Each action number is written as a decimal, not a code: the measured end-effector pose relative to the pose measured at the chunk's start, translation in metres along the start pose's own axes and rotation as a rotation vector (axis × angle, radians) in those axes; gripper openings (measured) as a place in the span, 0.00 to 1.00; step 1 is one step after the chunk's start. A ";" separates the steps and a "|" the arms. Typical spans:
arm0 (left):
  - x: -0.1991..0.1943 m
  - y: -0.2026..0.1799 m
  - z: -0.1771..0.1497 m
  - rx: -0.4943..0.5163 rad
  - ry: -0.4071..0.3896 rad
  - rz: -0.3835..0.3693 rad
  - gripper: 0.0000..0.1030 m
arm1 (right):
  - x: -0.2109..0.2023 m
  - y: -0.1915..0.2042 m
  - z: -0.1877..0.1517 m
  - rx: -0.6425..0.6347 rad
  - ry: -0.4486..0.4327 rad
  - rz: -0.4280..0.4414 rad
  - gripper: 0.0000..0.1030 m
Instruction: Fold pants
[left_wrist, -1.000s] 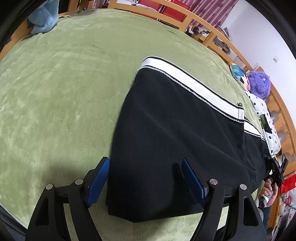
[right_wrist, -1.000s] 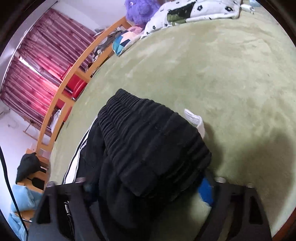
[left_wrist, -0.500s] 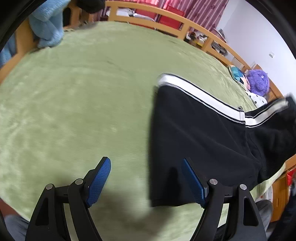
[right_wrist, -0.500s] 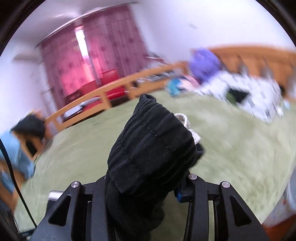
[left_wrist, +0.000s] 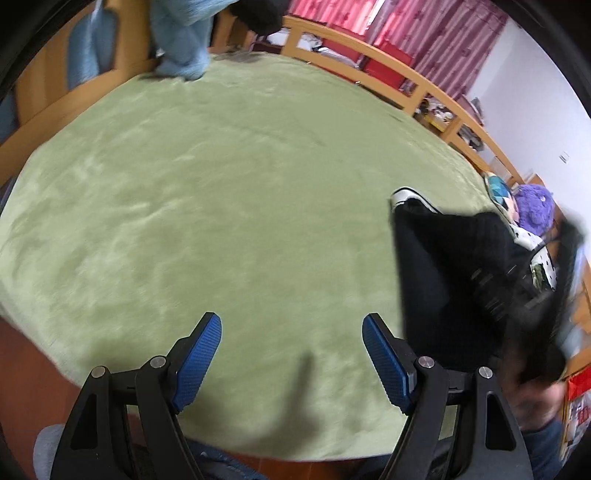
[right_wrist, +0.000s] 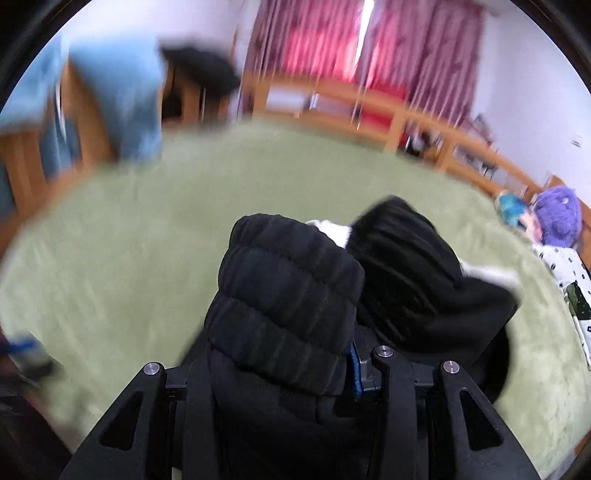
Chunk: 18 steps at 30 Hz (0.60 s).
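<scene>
The black pants (left_wrist: 454, 280) with a white side stripe lie on the green blanket at the right of the left wrist view, partly lifted and blurred. My left gripper (left_wrist: 291, 354) is open and empty over bare blanket, left of the pants. In the right wrist view my right gripper (right_wrist: 291, 362) is shut on the pants' ribbed black waistband (right_wrist: 284, 302), which bulges up between the jaws and hides the fingertips. More black fabric with white trim (right_wrist: 413, 273) hangs to the right of it.
A green blanket (left_wrist: 221, 184) covers the bed, framed by a wooden rail (left_wrist: 388, 70). Light blue clothing (left_wrist: 181, 33) hangs at the far left corner. A purple plush (left_wrist: 535, 210) and a spotted white cloth (right_wrist: 561, 266) lie at the right. Red curtains (right_wrist: 332, 40) hang behind.
My right gripper has lifted the waistband off the blanket and swung it left over the pants. My left gripper has moved left off the pants and now sits over bare blanket.
</scene>
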<state>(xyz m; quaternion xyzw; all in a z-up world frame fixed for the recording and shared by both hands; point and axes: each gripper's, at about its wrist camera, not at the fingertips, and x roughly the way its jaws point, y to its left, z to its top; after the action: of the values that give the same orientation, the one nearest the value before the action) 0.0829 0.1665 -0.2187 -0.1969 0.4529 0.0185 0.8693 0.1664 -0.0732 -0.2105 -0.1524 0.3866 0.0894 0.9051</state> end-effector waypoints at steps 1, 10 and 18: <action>-0.001 0.007 -0.002 -0.010 -0.002 0.004 0.75 | 0.003 0.006 -0.010 -0.018 -0.008 -0.010 0.40; 0.007 -0.015 0.002 0.028 0.009 -0.045 0.75 | -0.024 0.023 -0.036 -0.244 0.002 -0.113 0.43; 0.016 -0.047 0.011 0.058 0.030 -0.058 0.75 | -0.028 0.037 -0.041 -0.346 0.053 -0.280 0.63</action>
<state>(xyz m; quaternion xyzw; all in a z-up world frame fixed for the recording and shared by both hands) 0.1106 0.1247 -0.2110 -0.1850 0.4605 -0.0228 0.8679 0.1097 -0.0533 -0.2247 -0.3599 0.3644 0.0240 0.8585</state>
